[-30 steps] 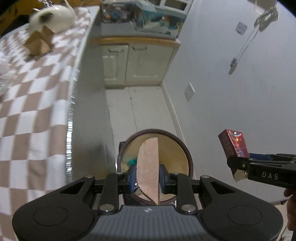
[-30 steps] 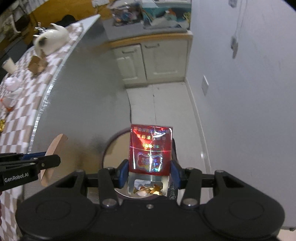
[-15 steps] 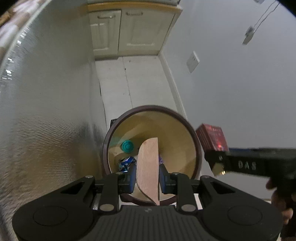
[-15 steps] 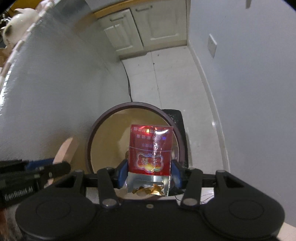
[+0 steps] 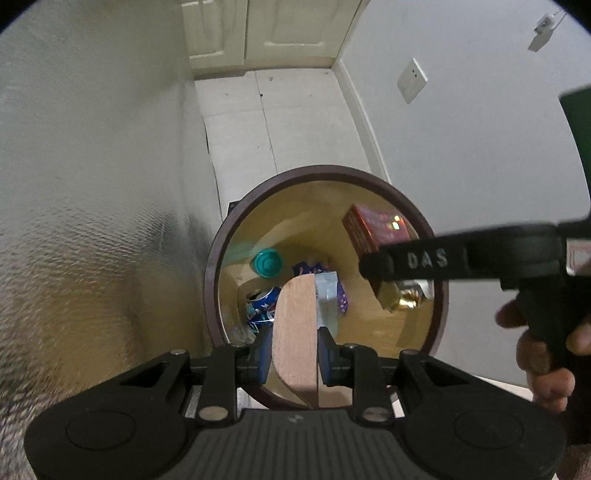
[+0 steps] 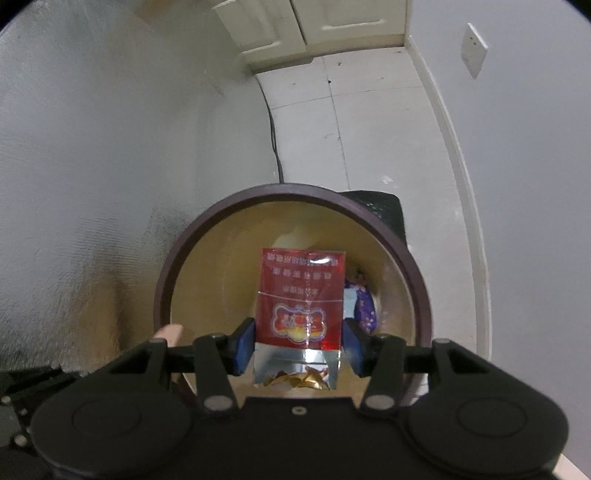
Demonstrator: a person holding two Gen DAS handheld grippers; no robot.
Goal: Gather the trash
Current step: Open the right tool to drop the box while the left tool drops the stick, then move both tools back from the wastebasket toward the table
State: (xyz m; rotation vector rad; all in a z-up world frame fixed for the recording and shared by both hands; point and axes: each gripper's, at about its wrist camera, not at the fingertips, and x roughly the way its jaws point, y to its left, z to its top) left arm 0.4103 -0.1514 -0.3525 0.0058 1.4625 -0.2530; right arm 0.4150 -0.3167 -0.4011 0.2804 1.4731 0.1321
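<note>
A round bin with a dark brown rim point(image 5: 325, 170) point(image 6: 288, 190) stands on the floor right below both grippers. My left gripper point(image 5: 294, 343) is shut on a flat brown cardboard piece point(image 5: 295, 325) that stands on edge over the bin's mouth. My right gripper point(image 6: 298, 343) is shut on a red cigarette pack point(image 6: 301, 295) with torn foil at its near end, also over the mouth. In the left wrist view the pack point(image 5: 373, 229) hangs by the bin's right wall. A blue can point(image 5: 263, 304), a teal cap point(image 5: 268, 262) and a purple wrapper point(image 5: 341, 299) lie at the bottom.
A tall silver textured panel point(image 5: 92, 221) rises close on the bin's left. A grey wall with a socket point(image 5: 413, 81) runs on the right. White cabinet doors point(image 5: 258, 29) close the far end of the tiled floor. A black object point(image 6: 380, 206) and a cable point(image 6: 273, 129) sit behind the bin.
Both grippers have come down from table height toward the bin, which now fills the lower views. The checked table top has left the frame. Both still grip their items.
</note>
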